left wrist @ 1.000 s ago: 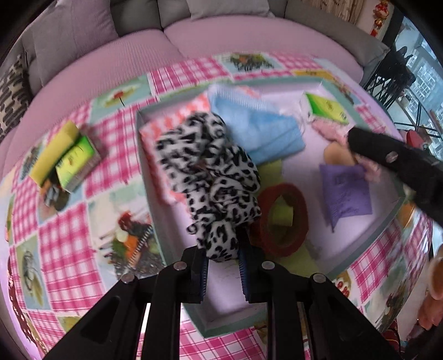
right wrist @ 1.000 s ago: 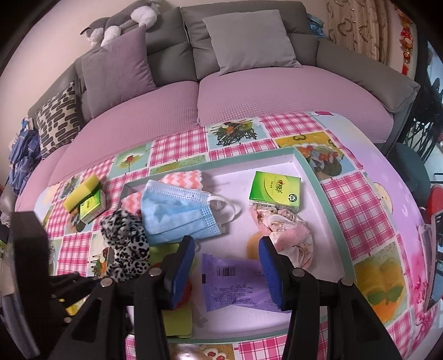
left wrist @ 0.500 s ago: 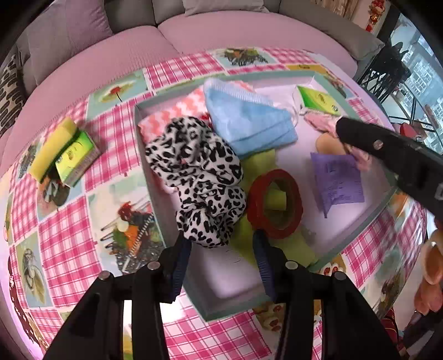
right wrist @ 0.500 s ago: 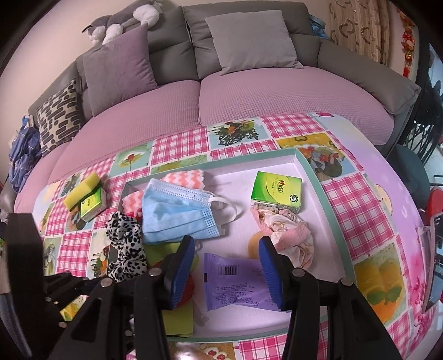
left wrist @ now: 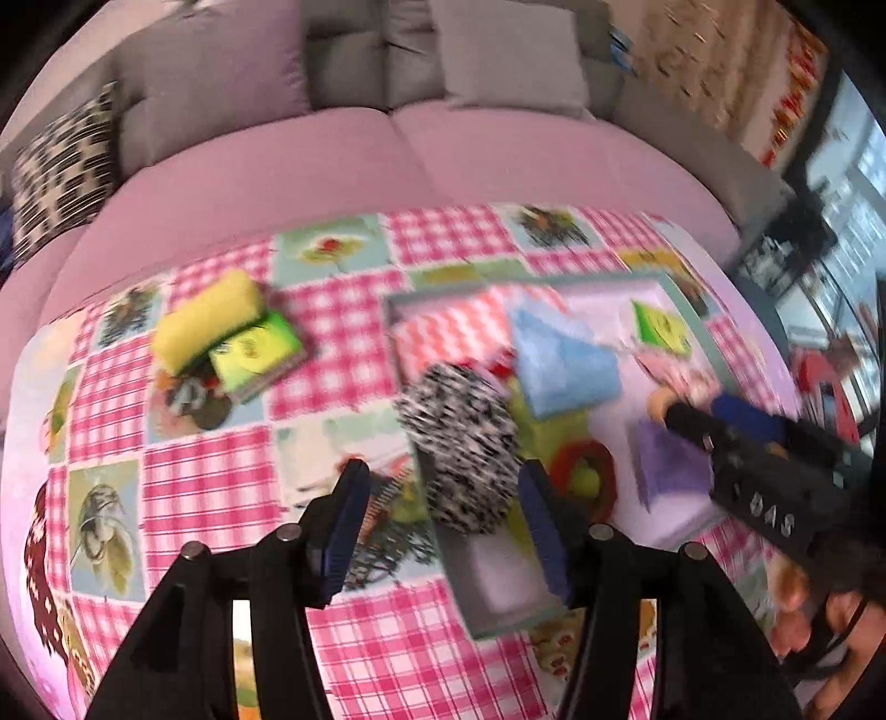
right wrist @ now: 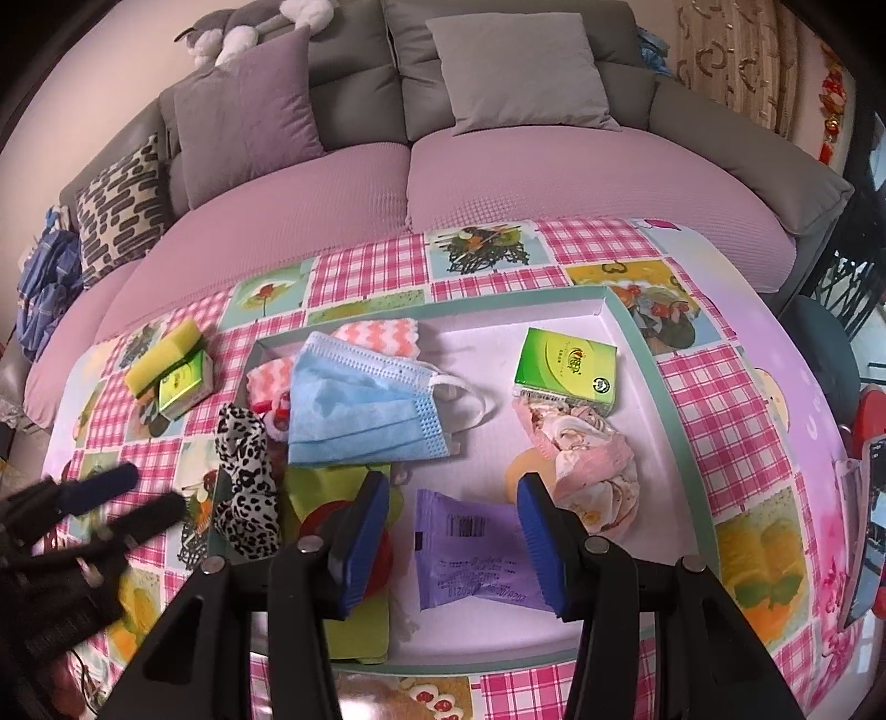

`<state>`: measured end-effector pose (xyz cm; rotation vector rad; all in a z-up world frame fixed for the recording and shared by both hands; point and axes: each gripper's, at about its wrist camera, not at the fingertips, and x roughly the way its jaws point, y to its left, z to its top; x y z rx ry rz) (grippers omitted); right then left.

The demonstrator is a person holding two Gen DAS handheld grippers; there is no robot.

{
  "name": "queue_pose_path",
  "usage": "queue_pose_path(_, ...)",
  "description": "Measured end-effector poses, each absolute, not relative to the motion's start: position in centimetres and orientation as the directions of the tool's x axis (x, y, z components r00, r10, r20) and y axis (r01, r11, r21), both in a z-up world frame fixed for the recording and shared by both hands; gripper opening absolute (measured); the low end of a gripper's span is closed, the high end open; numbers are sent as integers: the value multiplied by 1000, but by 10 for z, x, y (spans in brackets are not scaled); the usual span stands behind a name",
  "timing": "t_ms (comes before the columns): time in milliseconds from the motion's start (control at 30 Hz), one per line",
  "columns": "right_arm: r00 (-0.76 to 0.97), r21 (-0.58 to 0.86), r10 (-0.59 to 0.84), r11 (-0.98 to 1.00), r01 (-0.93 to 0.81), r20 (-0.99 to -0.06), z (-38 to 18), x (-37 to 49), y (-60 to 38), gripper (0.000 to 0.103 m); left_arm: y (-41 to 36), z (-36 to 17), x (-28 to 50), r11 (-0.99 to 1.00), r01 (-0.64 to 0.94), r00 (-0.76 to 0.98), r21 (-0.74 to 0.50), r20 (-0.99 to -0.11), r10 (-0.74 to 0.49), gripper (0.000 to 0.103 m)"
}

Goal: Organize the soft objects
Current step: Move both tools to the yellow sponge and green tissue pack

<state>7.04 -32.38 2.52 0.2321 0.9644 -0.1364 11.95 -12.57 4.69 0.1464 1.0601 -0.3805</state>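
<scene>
As left gripper point(left wrist: 440, 512) fingers are opening | leopard scrunchie point(left wrist: 462, 443) lies free between, on tray rim point(left wrist: 426, 487)

Left wrist view: motion-blurred throughout; leopard-print scrunchie point(left wrist: 462, 448) pattern smeared, print on green packet point(left wrist: 662, 329) unreadable.
Right wrist view: red ring point(right wrist: 332, 518) mostly hidden behind a gripper finger; plush toy point(right wrist: 249, 27) cut off at upper edge; purple sachet point(right wrist: 476, 554) text too small to read.

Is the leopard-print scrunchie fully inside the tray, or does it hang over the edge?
Over the edge. The scrunchie drapes across the left rim of the tray: one part lies inside, one on the tablecloth.
</scene>
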Motion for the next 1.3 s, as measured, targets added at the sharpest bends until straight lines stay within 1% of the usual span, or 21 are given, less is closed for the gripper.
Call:
queue_pose_path(100, 550, 129, -8, 969, 210, -835, 22, 72, -321, 57, -107, 51, 127, 957, 283, 473, -61, -859, -195, 61)
queue_pose_path(133, 548, 128, -8, 970, 208, -837, 22, 72, -320, 62, -101, 51, 130, 966, 254, 483, -55, -858, -176, 63)
queue_pose_path(200, 543, 124, -8, 971, 206, -840, 21, 73, -318, 64, -89, 49, 135, 980, 195, 500, -45, -855, -139, 66)
queue_pose_path(233, 542, 122, -6, 972, 200, -840, 21, 73, -316, 67, -84, 48, 137, 983, 175, 501, -48, -855, -131, 68)
queue_pose_path(267, 542, 120, -6, 973, 196, -840, 21, 74, -315, 73, -79, 47, 138, 986, 157, 499, -54, -857, -126, 69)
queue_pose_path(333, 541, 116, -5, 975, 191, -841, 21, 75, -311, 82, -68, 44, 141, 990, 122, 494, -65, -861, -118, 71)
queue_pose_path(433, 543, 108, -3, 979, 173, -840, 22, 76, -303, 84, -59, 38, 144, 995, 81, 492, -59, -866, -92, 73)
queue_pose_path(500, 544, 107, 2, 981, 163, -839, 22, 77, -299, 89, -55, 36, 145, 996, 65, 493, -63, -866, -87, 74)
queue_pose_path(567, 543, 104, 3, 982, 155, -840, 22, 77, -296, 100, -49, 34, 145, 996, 48, 495, -70, -865, -85, 76)
queue_pose_path(633, 545, 101, 2, 983, 151, -838, 22, 78, -293, 101, -46, 33, 146, 997, 36, 496, -71, -865, -79, 79)
queue_pose_path(800, 550, 99, 14, 987, 126, -835, 23, 79, -283, 103, -36, 32, 149, 998, 6, 507, -69, -860, -62, 82)
queue_pose_path(867, 551, 97, 14, 988, 121, -835, 23, 79, -279, 103, -32, 31, 150, 998, -3, 505, -67, -861, -56, 86)
queue_pose_path(1000, 557, 104, 30, 989, 102, -830, 24, 80, -272, 103, -20, 27, 151, 997, -33, 505, -64, -862, -38, 88)
queue_pose_path(1067, 561, 104, 35, 990, 91, -827, 24, 80, -267, 103, -12, 28, 152, 996, -61, 519, -59, -854, -19, 94)
queue_pose_path(1300, 581, 103, 54, 993, 52, -812, 30, 82, -249, 103, 18, 38, 155, 987, -137, 561, -83, -828, 8, 95)
